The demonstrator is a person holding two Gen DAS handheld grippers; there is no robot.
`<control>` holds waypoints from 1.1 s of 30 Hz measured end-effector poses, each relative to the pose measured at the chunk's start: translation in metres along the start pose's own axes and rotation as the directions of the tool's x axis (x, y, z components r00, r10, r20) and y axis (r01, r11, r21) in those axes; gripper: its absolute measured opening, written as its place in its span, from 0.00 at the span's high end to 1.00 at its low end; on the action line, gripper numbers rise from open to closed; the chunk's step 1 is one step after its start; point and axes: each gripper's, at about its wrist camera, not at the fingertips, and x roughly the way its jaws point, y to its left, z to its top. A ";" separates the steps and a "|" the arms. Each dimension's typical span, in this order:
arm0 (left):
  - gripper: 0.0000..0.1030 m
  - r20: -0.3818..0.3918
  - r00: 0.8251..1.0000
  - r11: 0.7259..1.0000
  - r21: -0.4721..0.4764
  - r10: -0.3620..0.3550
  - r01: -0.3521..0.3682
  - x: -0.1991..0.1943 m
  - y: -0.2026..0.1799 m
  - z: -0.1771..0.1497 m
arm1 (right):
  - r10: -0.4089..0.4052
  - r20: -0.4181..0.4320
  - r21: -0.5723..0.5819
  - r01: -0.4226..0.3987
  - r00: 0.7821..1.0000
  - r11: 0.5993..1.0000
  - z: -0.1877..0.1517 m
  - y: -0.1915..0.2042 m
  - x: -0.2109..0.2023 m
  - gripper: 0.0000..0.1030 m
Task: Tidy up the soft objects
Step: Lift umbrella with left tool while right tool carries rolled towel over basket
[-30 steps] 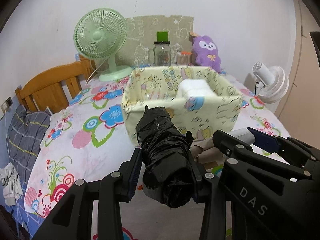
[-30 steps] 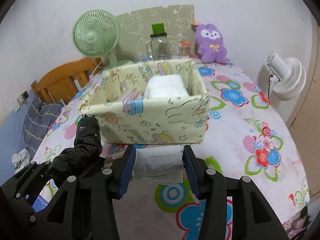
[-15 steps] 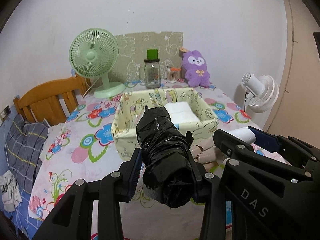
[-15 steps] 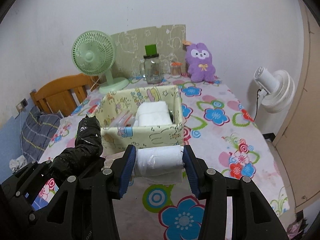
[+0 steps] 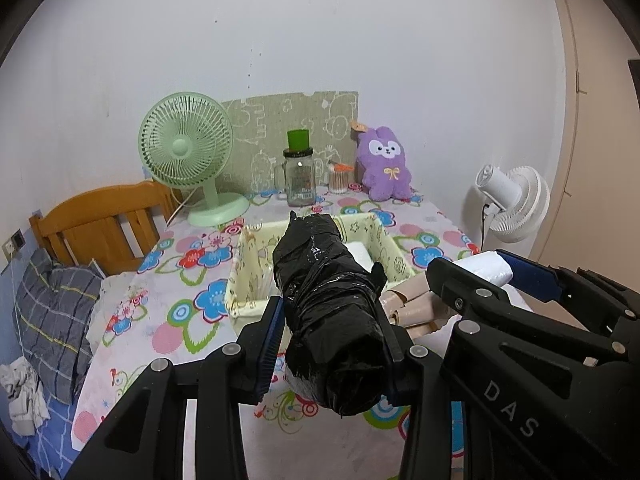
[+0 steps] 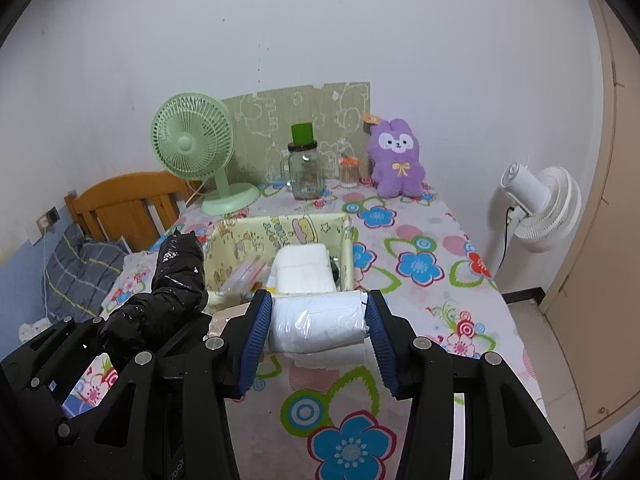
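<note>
My left gripper (image 5: 332, 344) is shut on a black plastic-wrapped roll (image 5: 328, 304) and holds it above the table, in front of the yellow fabric box (image 5: 240, 280). My right gripper (image 6: 318, 322) is shut on a white plastic-wrapped roll (image 6: 318, 322), held above the near wall of the box (image 6: 348, 248). The box holds a white folded stack (image 6: 304, 268) and some pinkish packets (image 6: 244, 272). Beige rolls (image 5: 412, 304) lie on the table between the grippers. The black roll (image 6: 168, 292) also shows in the right wrist view.
The table has a flowered cloth (image 6: 420, 264). At its back stand a green fan (image 5: 188, 160), a glass jar (image 5: 300, 180), a small cup (image 5: 340, 178) and a purple plush toy (image 5: 386, 168). A white fan (image 6: 540, 208) stands right; a wooden headboard (image 5: 100, 224) and pillow (image 5: 52, 312) left.
Both grippers have risen and pulled back from the box with their rolls still held. The box now looks smaller and lower, and its inside shows.
</note>
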 end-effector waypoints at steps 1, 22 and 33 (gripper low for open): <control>0.59 0.004 1.000 1.000 -0.001 -0.001 0.001 -0.001 0.000 0.002 | 0.000 0.004 0.000 0.000 1.000 1.000 0.001 0.000 -0.002 0.50; 0.59 0.028 1.000 1.000 -0.018 -0.002 0.002 0.025 0.003 0.033 | -0.003 0.031 0.003 0.003 1.000 1.000 0.038 -0.005 0.021 0.50; 0.59 0.011 1.000 1.000 -0.027 0.007 -0.007 0.057 0.010 0.046 | 0.000 0.011 0.020 0.000 1.000 1.000 0.051 -0.010 0.054 0.50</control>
